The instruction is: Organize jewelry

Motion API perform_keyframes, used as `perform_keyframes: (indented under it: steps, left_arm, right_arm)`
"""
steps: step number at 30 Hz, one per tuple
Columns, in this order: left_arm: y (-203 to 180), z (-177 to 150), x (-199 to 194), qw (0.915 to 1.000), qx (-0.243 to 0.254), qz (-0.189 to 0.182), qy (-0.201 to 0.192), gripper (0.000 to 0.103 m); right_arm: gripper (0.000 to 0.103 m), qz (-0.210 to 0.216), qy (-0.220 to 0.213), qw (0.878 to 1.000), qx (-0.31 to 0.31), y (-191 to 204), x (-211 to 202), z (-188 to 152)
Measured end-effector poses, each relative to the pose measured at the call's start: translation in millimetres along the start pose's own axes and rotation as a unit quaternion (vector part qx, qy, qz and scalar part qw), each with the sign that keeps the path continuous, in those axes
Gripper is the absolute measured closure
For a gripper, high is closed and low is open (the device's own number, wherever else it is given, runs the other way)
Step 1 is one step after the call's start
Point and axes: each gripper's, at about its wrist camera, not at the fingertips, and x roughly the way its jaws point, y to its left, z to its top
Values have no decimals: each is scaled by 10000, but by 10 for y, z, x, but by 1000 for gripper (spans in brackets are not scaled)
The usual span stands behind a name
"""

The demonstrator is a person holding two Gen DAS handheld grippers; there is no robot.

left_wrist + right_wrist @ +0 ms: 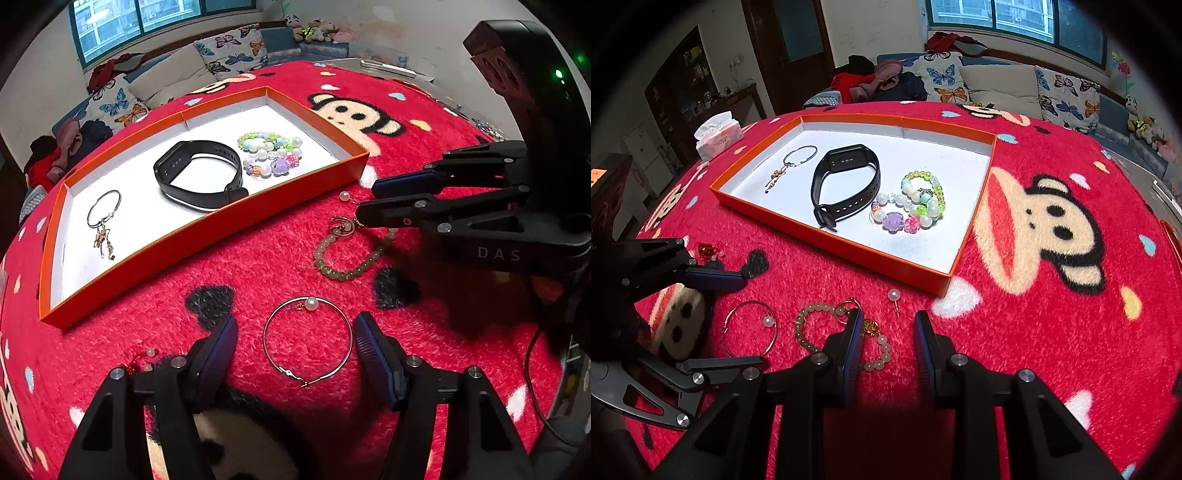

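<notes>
1. I am holding my left gripper (295, 332) wide open, its two fingers spread on either side of the gold hoop earring (307, 341), which is lying flat on the red plush cloth (258, 258); the pads are sitting just beside the hoop, and I cannot tell whether they are touching it.
2. A small red charm with pearls (146, 360) is lying near my left finger (partly hidden behind it).
3. I am keeping my right gripper (888, 332) open as well, gripping nothing; its left finger is lying across the jade-green bead bracelet (809, 338), right by the gold rings (341, 227) on that bracelet.
4. A loose pearl stud (894, 295) is resting on the cloth just ahead of my right gripper, between it and the orange tray (849, 247).
5. Inside the tray, a thin silver bangle (799, 155), a black fitness band (846, 184) and a pastel beaded bracelet (912, 203) are lying side by side.
</notes>
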Motion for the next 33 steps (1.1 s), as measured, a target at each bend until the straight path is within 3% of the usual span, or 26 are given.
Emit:
perform_keyframes:
  steps: [7, 19, 33]
  left_arm:
    - [6, 2, -20, 10000, 38, -23, -48, 50]
    - [57, -7, -51, 9999, -52, -122, -100, 51]
    - [99, -4, -175, 9994, -184, -210, -227, 51]
  right_arm:
    - [72, 8, 28, 10000, 16, -6, 16, -17]
    - [72, -23, 65, 10000, -55, 35, 52, 2]
    - [72, 268, 30, 9993, -270, 190, 65, 59]
